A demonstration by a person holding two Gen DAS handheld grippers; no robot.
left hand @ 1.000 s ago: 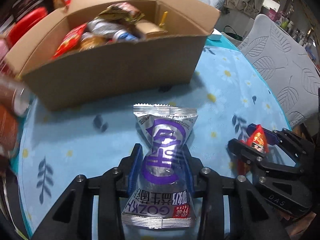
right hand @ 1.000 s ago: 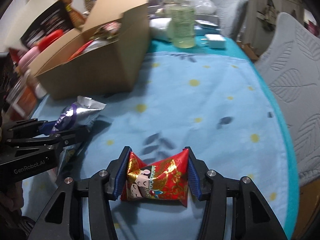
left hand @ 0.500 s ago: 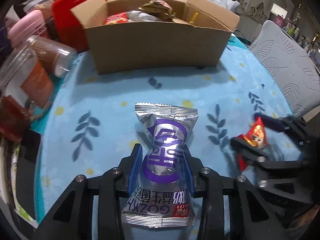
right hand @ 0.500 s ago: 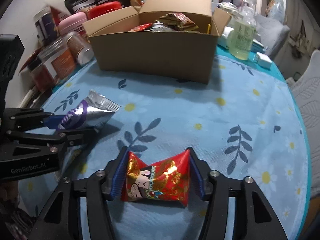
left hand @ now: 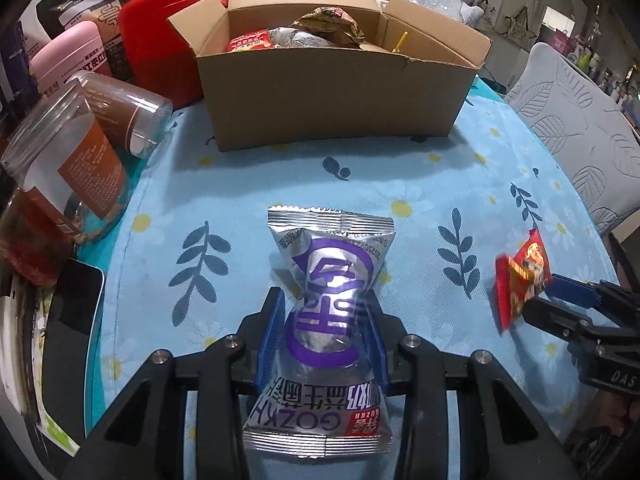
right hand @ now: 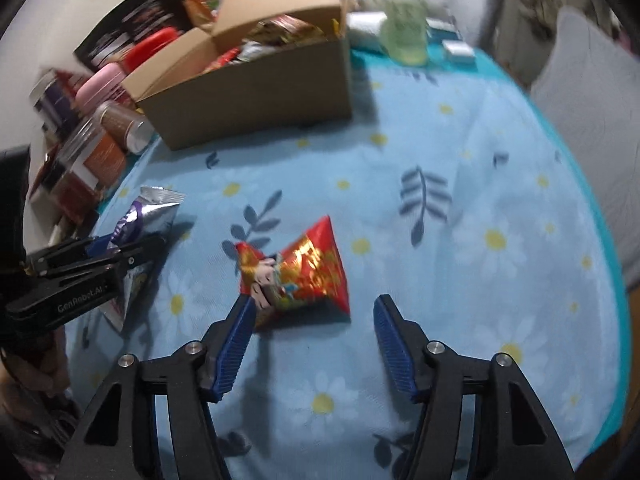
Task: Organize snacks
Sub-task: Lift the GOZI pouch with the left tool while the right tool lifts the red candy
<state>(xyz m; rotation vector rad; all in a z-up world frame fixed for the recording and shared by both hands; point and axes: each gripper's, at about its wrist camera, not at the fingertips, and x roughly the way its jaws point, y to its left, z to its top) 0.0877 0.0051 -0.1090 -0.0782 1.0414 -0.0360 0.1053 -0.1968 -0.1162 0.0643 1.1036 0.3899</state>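
- On the blue floral-clothed surface (right hand: 460,240), before the open brown cardboard box (left hand: 336,96) of snacks: the silver-and-purple foil snack packet (left hand: 326,300), clamped in the left tool (left hand: 326,332).
- Red foil snack pouch (right hand: 304,272): touched by one pad only, right tool (right hand: 312,344) parted, closing.
- Step judged: carrying to the box; the pouch needs regripping first.

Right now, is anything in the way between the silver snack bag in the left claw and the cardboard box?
Nothing visible. The silver bag, pinched in the left claw, faces bare tablecloth all the way to the box. Only the box's front wall must be cleared; the jars stand off to the left.
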